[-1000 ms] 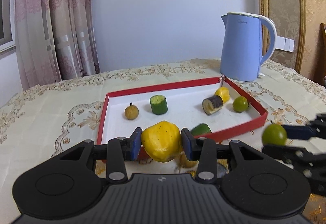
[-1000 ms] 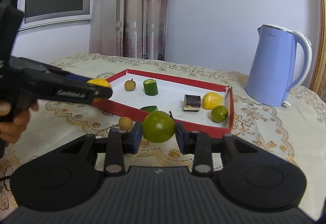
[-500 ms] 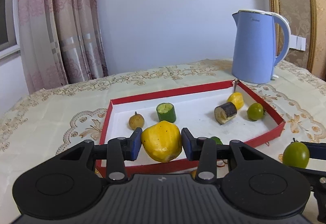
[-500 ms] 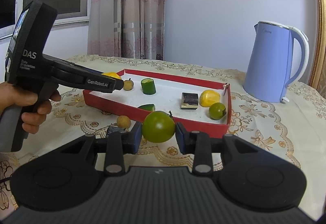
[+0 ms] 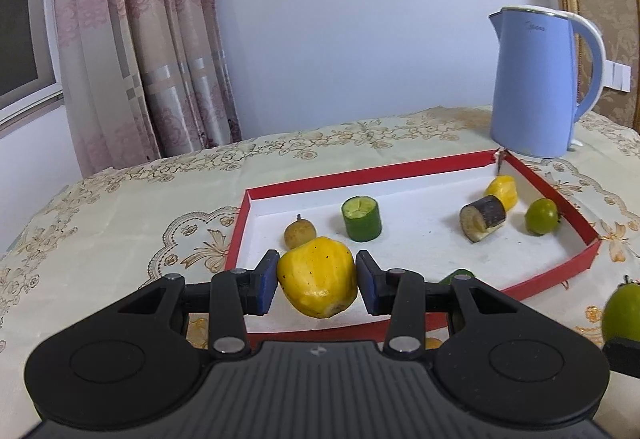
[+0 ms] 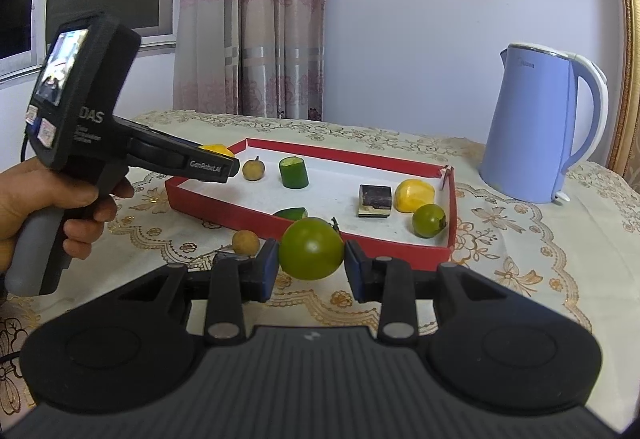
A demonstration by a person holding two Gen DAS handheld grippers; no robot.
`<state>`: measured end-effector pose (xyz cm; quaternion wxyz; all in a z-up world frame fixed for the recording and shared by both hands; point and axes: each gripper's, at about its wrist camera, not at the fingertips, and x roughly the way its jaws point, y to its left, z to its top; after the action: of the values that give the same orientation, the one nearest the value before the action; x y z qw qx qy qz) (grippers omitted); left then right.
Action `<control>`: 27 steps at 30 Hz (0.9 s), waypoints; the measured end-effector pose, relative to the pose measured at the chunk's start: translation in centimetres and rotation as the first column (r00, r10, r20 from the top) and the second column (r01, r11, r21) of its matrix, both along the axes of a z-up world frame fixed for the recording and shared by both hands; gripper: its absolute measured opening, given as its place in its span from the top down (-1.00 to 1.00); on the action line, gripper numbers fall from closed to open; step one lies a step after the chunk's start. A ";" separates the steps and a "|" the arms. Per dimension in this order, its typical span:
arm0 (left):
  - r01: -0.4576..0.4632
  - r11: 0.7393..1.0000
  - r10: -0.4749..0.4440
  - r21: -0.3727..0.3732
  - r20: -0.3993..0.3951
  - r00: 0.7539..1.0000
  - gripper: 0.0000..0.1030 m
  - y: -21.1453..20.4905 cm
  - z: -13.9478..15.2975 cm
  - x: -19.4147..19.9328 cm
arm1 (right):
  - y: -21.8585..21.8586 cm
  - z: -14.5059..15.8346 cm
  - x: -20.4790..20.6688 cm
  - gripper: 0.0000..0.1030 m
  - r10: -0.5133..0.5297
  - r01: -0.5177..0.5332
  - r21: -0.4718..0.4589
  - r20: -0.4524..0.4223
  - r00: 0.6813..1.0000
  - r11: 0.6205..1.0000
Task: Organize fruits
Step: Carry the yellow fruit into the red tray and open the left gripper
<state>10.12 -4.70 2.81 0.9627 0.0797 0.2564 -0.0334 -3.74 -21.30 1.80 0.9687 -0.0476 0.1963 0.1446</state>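
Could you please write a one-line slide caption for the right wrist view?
Right gripper holds a green fruit before the red tray.

Table: red tray, blue kettle, small brown fruit.

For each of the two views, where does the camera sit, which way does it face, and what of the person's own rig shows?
Left wrist: rides the left gripper, facing the red tray; its pads clamp a yellow fruit.
Right wrist: rides the right gripper, clamped on a green fruit short of the tray; the person's left hand shows.
Shared: tray, blue kettle, curtain, both held fruits.
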 end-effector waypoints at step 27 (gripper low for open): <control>-0.076 0.996 0.077 0.037 -0.027 0.997 0.20 0.4 -1.3 1.8 | -0.1 -0.2 0.0 0.35 0.004 -0.004 0.010 0.001 1.000 1.000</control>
<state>11.96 -4.28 1.50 0.9580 0.0866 0.2733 0.0070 -3.75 -21.41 1.63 0.9687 -0.0433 0.1950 0.1474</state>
